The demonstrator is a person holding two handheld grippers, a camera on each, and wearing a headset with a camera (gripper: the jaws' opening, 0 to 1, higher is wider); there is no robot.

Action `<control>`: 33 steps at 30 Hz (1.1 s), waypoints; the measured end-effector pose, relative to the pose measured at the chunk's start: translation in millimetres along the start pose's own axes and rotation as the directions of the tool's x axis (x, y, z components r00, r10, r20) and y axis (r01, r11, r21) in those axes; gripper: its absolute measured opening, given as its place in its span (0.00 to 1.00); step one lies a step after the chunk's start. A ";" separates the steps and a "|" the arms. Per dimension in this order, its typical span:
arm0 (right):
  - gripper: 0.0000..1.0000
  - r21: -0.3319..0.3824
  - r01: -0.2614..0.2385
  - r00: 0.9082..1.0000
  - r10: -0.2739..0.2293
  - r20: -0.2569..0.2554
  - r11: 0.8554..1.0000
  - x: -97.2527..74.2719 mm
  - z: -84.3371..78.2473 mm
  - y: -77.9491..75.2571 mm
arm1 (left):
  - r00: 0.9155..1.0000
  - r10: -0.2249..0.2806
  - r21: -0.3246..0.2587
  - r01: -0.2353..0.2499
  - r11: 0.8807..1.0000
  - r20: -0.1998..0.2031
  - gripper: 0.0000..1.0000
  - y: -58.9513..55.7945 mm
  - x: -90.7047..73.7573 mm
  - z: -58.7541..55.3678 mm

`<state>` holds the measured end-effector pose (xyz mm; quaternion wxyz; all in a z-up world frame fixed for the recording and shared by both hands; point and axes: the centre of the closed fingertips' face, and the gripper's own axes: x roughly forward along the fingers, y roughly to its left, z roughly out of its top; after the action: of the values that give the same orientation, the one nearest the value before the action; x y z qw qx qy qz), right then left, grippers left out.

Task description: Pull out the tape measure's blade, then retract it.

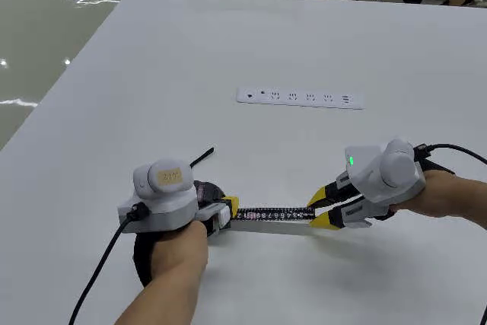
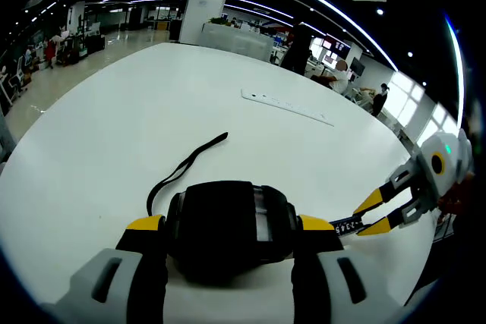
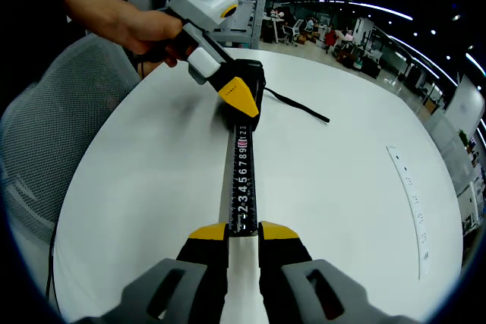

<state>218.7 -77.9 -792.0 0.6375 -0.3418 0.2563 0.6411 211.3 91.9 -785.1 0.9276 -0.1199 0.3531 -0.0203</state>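
Note:
The black tape measure case (image 2: pixel 228 225) sits on the white table, clamped between the yellow-tipped fingers of my left gripper (image 2: pixel 231 227). In the head view the case (image 1: pixel 211 193) shows beside that gripper (image 1: pixel 221 215). Its blade (image 1: pixel 270 215) runs right across the table to my right gripper (image 1: pixel 319 211), which is shut on the blade's end. In the right gripper view the blade (image 3: pixel 243 180) with black numbers stretches away from my right gripper (image 3: pixel 243 230) to the case (image 3: pixel 247 89). A black wrist strap (image 2: pixel 186 165) trails from the case.
A white power strip (image 1: pixel 299 98) lies further back on the table, mid-right. The table's left edge (image 1: pixel 53 89) borders a shiny floor. A grey mesh chair (image 3: pixel 45 149) stands by the table in the right gripper view. People sit at the far end.

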 end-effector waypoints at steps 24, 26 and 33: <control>0.14 -0.009 -0.006 1.000 0.006 0.004 1.000 8.5 7.9 0.2 | 1.000 -0.003 0.003 0.003 1.000 -0.003 0.63 1.2 3.7 0.0; 0.14 -0.010 -0.007 1.000 0.007 0.005 1.000 8.9 10.1 0.7 | 1.000 -0.003 0.001 0.003 1.000 -0.002 0.63 1.1 3.7 0.0; 0.14 -0.013 -0.011 1.000 0.011 0.006 1.000 12.1 12.4 0.9 | 1.000 -0.003 0.003 0.003 1.000 -0.001 0.63 0.0 1.4 0.1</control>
<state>217.1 -60.7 -793.5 0.6324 -0.3425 0.2520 0.6474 212.4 91.8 -786.0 0.9276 -0.1191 0.3534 -0.0220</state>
